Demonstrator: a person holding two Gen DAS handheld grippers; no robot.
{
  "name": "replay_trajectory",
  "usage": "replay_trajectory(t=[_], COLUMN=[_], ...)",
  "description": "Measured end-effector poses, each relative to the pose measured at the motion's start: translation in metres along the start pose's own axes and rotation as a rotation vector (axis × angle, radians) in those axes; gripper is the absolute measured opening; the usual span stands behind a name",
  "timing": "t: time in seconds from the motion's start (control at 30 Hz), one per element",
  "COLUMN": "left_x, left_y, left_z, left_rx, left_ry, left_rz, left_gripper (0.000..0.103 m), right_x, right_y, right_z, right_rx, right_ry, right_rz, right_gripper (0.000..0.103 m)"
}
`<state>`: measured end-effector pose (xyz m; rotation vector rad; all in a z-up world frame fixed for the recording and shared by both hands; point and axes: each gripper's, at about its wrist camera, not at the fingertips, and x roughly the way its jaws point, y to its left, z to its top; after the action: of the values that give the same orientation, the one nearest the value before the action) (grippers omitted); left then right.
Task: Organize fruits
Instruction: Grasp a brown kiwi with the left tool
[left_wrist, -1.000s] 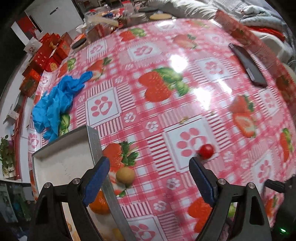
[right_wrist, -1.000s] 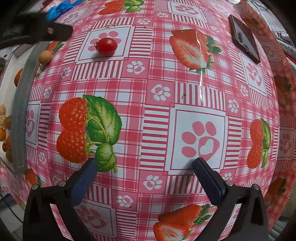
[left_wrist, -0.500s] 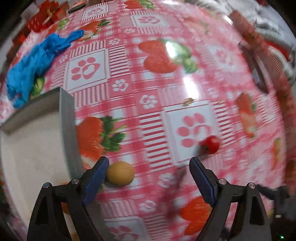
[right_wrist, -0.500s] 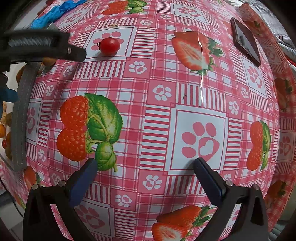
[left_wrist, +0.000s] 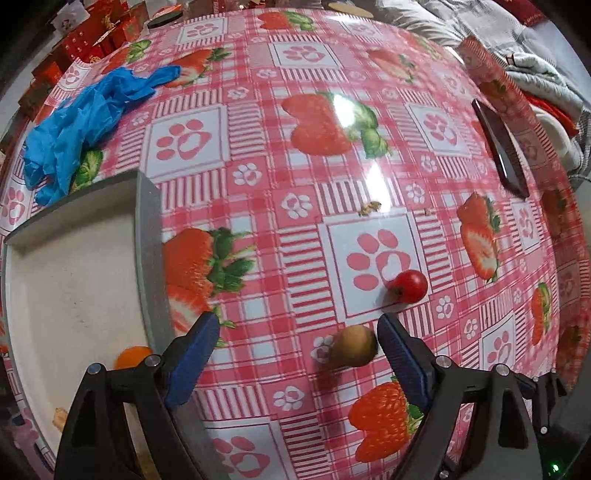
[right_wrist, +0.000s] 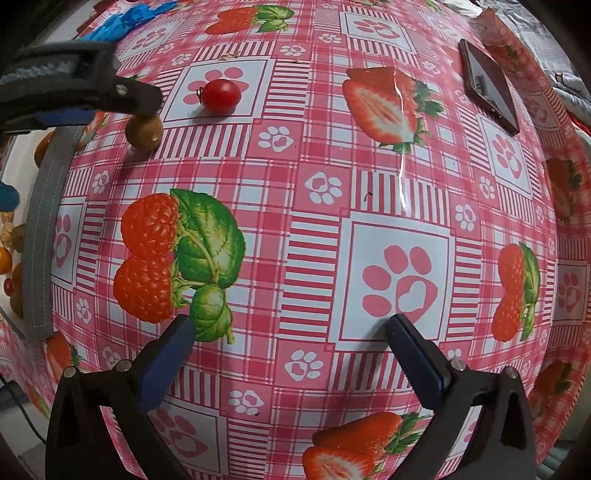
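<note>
Fruit lies loose on the surface (left_wrist: 258, 184), which is covered by a pink checked cloth printed with strawberries and paw marks. The left gripper (left_wrist: 297, 343) points steeply down with its jaws wide apart; they have just been closing a little. A small brown fruit (left_wrist: 352, 345) lies between them, just beside the right-hand pad, and whether it touches that pad is hard to tell, since it is blurred. A cherry tomato (left_wrist: 410, 286) rests on a paw square just beyond that jaw's tip. A white tray (left_wrist: 147, 236) with a grey rim sits at the left; an orange fruit (left_wrist: 131, 355) lies inside it near the rim. Blue gloves (left_wrist: 81, 122) lie crumpled beyond the tray, and a dark phone (left_wrist: 502, 147) lies far to the right, near the edge. The right gripper (right_wrist: 291, 332) hangs over bare cloth, jaws apart and holding nothing. Its camera shows the left gripper over the brown fruit, the tomato close by, and more small fruit in the tray at the left edge
</note>
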<state>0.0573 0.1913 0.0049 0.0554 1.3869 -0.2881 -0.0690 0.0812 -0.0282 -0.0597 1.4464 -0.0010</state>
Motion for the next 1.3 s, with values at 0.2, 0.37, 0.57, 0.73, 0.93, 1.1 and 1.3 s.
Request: replay_trajectory(t=[0.2, 0.37, 0.57, 0.73, 0.93, 1.1, 1.3], left_x=[0.01, 0.01, 0.005, -0.004, -0.019, -0.044, -0.072], left_y=[-0.02, -0.022, -0.012, 0.004, 0.019, 0.029, 0.044], left_z=[-0.012, -0.012, -0.002, -0.012, -0.031, -0.045, -0.063], left_rx=[0.046, 0.019, 0.014, -0.033, -0.07, -0.105, -0.132], left_ry=[0.02, 0.008, 0.017, 0.019, 0.004, -0.029, -0.056], left_rz=[0.058, 0.083, 0.085, 0.034, -0.013, -0.029, -0.006], left_gripper=[0.073, 0.055, 0.026, 0.026, 0.026, 0.026, 0.026], right_x=[-0.001, -0.003, -0.003, -0.001, -0.019, -0.03, -0.027], right_y=[0.001, 0.0, 0.0, -0.001, -0.022, -0.02, 0.0], right_z=[-0.002, -0.003, -0.002, 0.012, 0.042, 0.081, 0.121], right_rx=[0.0, 0.014, 0.013, 0.0, 0.11, 0.118, 0.082], right_ry=[-0.009, -0.018, -0.011, 0.063, 0.015, -0.039, -0.067], right_rz=[0.0, 0.0, -0.001, 0.012, 0.089, 0.145, 0.174], right_gripper=[0.103, 0.103, 0.103, 0.103, 0.103, 0.101, 0.087])
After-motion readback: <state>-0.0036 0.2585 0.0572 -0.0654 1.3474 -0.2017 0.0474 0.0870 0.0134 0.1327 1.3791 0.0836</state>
